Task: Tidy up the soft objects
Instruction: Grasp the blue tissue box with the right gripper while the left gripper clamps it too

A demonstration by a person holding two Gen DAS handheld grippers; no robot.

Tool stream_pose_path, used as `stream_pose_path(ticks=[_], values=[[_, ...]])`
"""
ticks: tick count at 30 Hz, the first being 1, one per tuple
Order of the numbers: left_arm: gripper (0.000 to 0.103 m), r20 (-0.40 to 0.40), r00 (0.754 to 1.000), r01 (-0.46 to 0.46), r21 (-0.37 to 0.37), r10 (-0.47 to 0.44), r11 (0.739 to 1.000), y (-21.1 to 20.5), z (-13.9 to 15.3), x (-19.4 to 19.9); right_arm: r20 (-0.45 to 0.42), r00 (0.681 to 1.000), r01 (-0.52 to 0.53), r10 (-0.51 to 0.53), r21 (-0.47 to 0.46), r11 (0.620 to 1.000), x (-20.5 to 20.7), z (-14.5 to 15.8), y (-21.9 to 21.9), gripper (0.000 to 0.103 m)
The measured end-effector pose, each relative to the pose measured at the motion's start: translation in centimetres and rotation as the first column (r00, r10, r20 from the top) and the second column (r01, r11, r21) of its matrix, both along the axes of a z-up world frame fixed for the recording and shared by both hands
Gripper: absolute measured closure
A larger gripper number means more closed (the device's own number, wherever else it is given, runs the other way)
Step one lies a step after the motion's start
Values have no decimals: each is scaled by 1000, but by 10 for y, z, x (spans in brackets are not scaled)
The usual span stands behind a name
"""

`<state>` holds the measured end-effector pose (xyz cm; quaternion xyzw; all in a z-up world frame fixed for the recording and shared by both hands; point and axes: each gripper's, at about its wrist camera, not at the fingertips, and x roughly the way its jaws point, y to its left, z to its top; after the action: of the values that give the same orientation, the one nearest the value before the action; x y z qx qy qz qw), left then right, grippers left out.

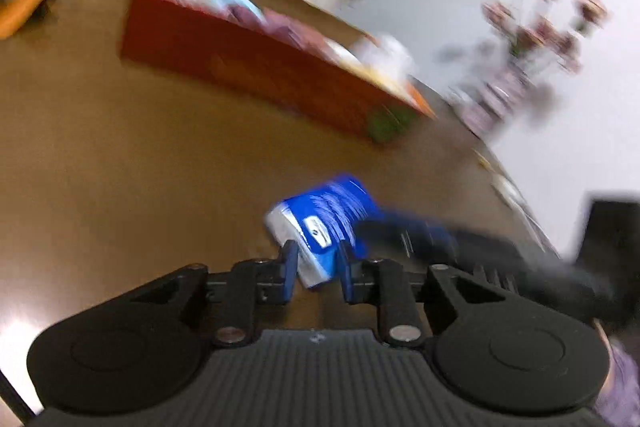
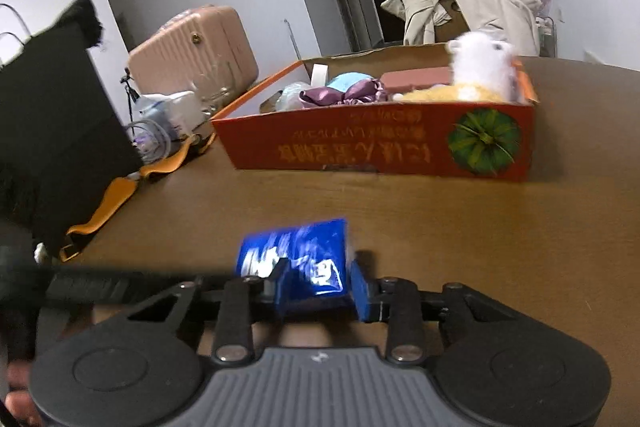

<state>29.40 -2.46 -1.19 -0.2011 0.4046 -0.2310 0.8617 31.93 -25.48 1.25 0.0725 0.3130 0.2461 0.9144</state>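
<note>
A blue tissue packet (image 1: 320, 223) (image 2: 296, 255) lies low over the brown table (image 1: 120, 167) (image 2: 480, 247). In the blurred left wrist view my left gripper (image 1: 318, 259) is shut on its near end. In the right wrist view my right gripper (image 2: 318, 279) is shut on the same packet, its blue pads against both sides. The right gripper's blue finger (image 1: 420, 231) also reaches in from the right in the left wrist view. Behind stands a red cardboard box (image 1: 248, 67) (image 2: 360, 147) holding a white plush toy (image 2: 484, 63), a purple satin piece (image 2: 344, 95) and other soft items.
A pink suitcase (image 2: 192, 55) stands beyond the table's left side. An orange strap (image 2: 116, 199) and a black bag (image 2: 52, 131) lie at the left. A beige coat (image 2: 472, 7) hangs behind the box. A vase of flowers (image 1: 532, 39) stands by the wall.
</note>
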Motion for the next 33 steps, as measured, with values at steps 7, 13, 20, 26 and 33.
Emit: stream_pose_path(ticks=[7, 13, 20, 26, 33], values=[[60, 166, 986, -50, 115, 30, 992, 0, 19, -40, -15, 982, 188, -187, 90, 978, -50, -5, -42, 69], [45, 143, 989, -45, 109, 29, 993, -8, 17, -31, 1, 985, 169, -170, 124, 978, -61, -9, -33, 60], [58, 141, 989, 21, 153, -43, 988, -30, 8, -41, 7, 986, 165, -167, 107, 980, -39, -6, -30, 58], [57, 141, 989, 30, 100, -44, 995, -18, 12, -49, -9, 979, 202, -203, 141, 969, -54, -11, -40, 50], [71, 104, 995, 5, 66, -12, 998, -16, 6, -25, -62, 986, 164, -154, 224, 961, -63, -22, -35, 53]])
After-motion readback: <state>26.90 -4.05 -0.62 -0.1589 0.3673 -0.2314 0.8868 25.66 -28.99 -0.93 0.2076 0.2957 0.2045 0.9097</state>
